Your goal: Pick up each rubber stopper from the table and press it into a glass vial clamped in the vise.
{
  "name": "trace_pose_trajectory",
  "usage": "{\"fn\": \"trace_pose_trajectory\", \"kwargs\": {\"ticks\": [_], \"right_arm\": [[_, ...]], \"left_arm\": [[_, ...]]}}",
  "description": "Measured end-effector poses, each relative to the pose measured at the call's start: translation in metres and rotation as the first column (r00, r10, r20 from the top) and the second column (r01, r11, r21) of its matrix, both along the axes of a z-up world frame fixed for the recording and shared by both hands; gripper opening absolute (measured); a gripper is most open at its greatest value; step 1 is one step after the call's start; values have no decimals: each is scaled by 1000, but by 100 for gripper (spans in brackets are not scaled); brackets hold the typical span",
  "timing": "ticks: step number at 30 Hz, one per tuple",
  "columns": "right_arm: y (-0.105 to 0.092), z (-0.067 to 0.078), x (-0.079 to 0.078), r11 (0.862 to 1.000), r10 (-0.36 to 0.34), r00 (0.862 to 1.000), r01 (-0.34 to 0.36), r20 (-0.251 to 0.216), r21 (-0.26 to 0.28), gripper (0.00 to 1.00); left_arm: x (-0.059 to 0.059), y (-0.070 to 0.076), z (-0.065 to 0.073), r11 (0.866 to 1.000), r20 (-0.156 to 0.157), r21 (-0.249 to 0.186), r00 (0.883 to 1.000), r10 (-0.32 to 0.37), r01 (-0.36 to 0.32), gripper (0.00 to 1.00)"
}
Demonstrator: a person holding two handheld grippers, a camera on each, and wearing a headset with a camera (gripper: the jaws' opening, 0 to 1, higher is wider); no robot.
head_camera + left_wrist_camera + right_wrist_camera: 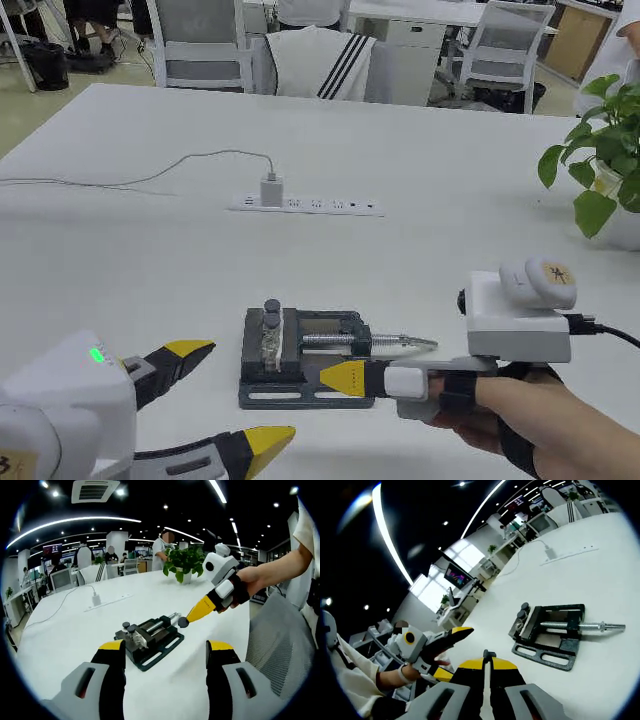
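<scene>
beside the vise (310,330), a rubber stopper (183,622) is pinched in the pressed-together jaws of the right gripper (330,378); the left gripper (250,390) is held spread and empty. dark caps are seen on the clamped vials (270,340); a free mouth cannot be made out. the stopper should be centred over a mouth, kept upright, and pressed straight down.

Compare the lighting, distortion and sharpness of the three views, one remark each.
Head view: soft, even light, faint shadow by the vise, little distortion. Left gripper view: fisheye bows the table edge and ceiling lights; the right gripper looks sharp. Right gripper view: rolled, curved, with glare from bright windows.
</scene>
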State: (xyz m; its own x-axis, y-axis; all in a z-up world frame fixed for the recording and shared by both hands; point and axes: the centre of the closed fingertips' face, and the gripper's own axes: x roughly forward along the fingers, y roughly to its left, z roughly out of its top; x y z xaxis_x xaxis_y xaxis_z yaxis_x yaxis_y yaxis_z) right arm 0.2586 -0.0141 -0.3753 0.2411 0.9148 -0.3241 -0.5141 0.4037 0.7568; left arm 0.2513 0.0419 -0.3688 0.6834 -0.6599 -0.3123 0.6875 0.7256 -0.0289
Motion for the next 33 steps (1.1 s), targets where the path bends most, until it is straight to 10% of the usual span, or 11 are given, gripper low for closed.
{"fn": "trace_pose_trajectory", "kwargs": {"ticks": [10,21,33], "right_arm": [[-2,13,-4,980,-62,983,94,-174,177,0],[-1,32,-5,913,-84,915,230,-394,338,0],[3,39,-14,881,-56,880,266,-471,392,0]], "left_arm": [[-2,-14,7,999,25,-18,999,-48,48,52],[-1,-32,13,994,55,-28,993,-106,108,34],[1,-42,23,987,75,-56,986,-148,153,18]]}}
